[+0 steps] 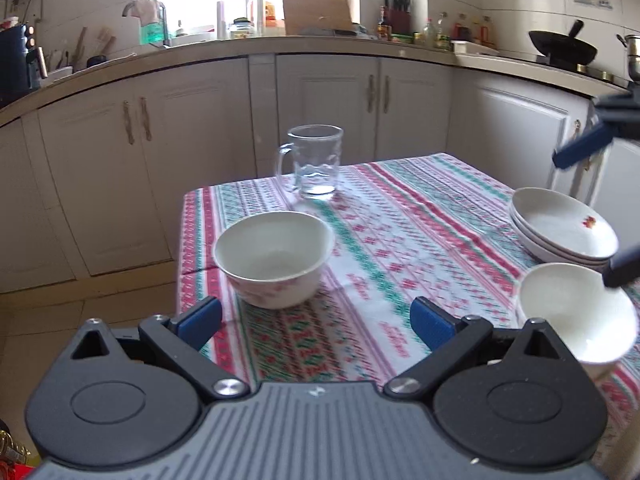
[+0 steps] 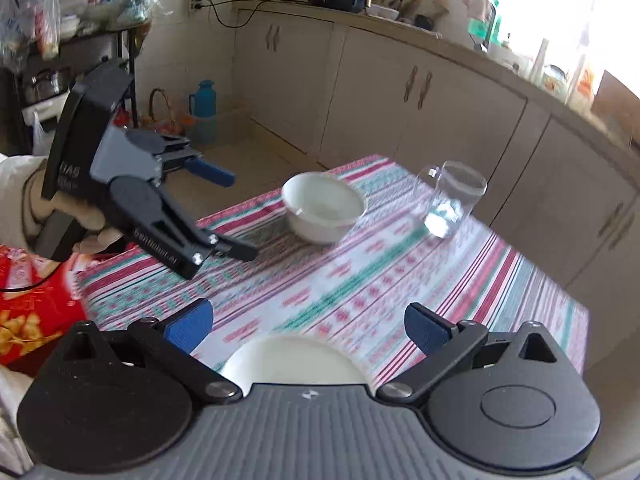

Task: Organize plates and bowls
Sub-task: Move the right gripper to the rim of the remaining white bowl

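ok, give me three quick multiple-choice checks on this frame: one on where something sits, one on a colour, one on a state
1. Where is the mug relative to the big bowl?
A. inside it
B. beyond it, nearer the cabinets
C. on the floor

2. What colour are the pads of the left gripper?
A. blue
B. orange
C. white

3. What state is the left gripper in?
A. shut on the mug
B. shut on the big bowl
C. open, nothing between its fingers

Answers:
1 B: the left wrist view shows the mug standing on the cloth behind the bowl, towards the cabinet doors.
2 A: both pads show blue against the black finger arms.
3 C: the fingers stand wide apart, and only cloth shows between them.
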A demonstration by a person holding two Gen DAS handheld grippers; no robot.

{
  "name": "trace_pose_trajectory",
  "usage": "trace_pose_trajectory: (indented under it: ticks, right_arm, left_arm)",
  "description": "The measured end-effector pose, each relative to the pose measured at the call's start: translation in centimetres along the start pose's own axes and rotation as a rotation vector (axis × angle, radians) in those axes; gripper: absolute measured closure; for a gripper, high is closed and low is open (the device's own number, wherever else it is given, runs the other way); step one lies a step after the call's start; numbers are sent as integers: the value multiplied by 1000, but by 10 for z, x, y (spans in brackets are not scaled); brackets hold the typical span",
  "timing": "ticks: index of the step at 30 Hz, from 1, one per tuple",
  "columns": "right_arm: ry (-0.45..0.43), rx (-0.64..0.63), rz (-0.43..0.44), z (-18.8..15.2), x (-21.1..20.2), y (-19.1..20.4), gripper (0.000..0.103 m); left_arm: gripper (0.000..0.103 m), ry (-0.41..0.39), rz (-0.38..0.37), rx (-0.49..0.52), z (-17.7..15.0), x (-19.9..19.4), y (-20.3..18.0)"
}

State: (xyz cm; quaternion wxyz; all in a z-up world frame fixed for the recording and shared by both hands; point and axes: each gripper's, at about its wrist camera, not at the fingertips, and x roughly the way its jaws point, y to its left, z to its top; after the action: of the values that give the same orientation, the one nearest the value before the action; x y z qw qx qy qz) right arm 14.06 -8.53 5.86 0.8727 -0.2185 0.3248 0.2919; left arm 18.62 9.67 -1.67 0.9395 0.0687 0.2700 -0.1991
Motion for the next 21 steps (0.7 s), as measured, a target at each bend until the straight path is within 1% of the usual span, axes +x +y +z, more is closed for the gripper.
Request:
trace_pose_trajectory:
  ticks: [2, 3, 8, 12, 17, 21]
  right_arm:
    - [9, -17, 8, 14, 10, -8, 0]
    - [12, -23, 10, 20, 16, -12, 0]
    - [51, -36, 49, 49, 51, -35, 0]
    - [72, 5, 121, 66, 84, -53, 0]
    - [109, 14, 129, 82, 124, -68, 0]
    - [152, 20, 166, 93, 152, -74, 0]
  left_arm:
    - [3, 3, -24, -13, 1, 8, 7]
    - [3, 6, -20, -14, 1, 12, 9]
    - [3, -2, 25, 3, 1, 34, 16]
    - [3, -2, 53, 18, 0, 53, 18]
    - [3, 0, 68, 26, -2, 72, 21]
    - [4, -3, 79, 36, -4, 81, 24]
